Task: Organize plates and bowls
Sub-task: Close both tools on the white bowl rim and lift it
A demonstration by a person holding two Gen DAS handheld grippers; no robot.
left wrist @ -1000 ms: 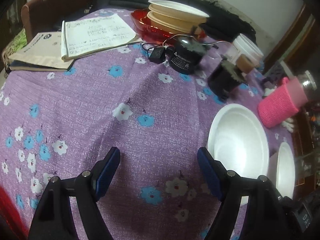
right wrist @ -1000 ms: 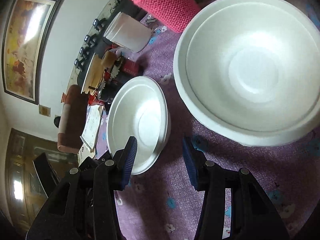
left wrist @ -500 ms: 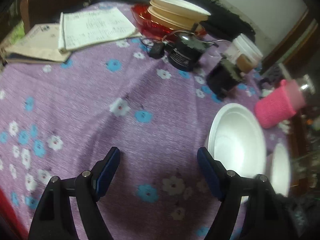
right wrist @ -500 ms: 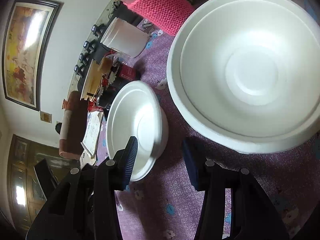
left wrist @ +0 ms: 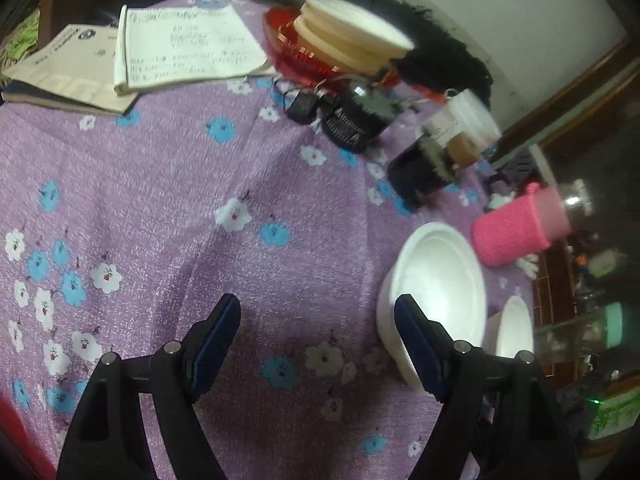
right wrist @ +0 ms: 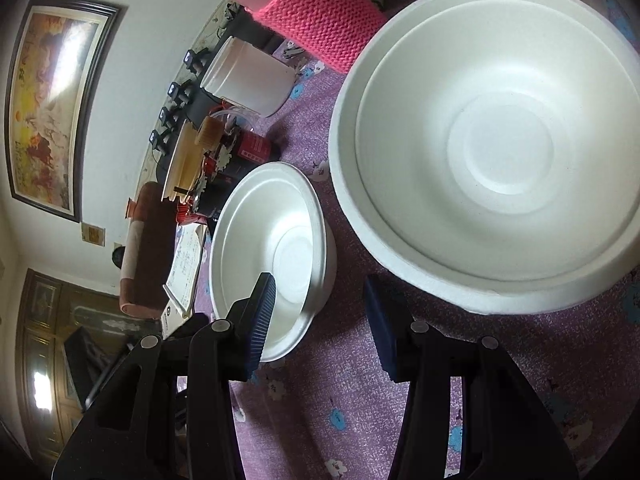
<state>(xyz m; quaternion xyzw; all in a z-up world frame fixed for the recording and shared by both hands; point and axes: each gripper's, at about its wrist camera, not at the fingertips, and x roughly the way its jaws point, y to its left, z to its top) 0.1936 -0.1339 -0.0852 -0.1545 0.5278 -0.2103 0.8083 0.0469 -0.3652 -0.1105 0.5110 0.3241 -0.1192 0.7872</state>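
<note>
nearer white bowl [right wrist: 492, 152], plain, empty

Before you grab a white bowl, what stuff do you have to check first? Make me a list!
1. Right gripper open, nothing held: ok.
2. Left gripper open, nothing held: ok.
3. Smaller white bowl upright, looks empty: ok.
4. Its rim between the right gripper's fingers: not ok; one fingertip overlaps the bowl, the other stands over the purple cloth.
5. Bigger white bowl apart from the smaller one: ok.
6. Pink knitted bottle away from the bowls: cannot tell; it looks close to the bigger bowl.
</note>
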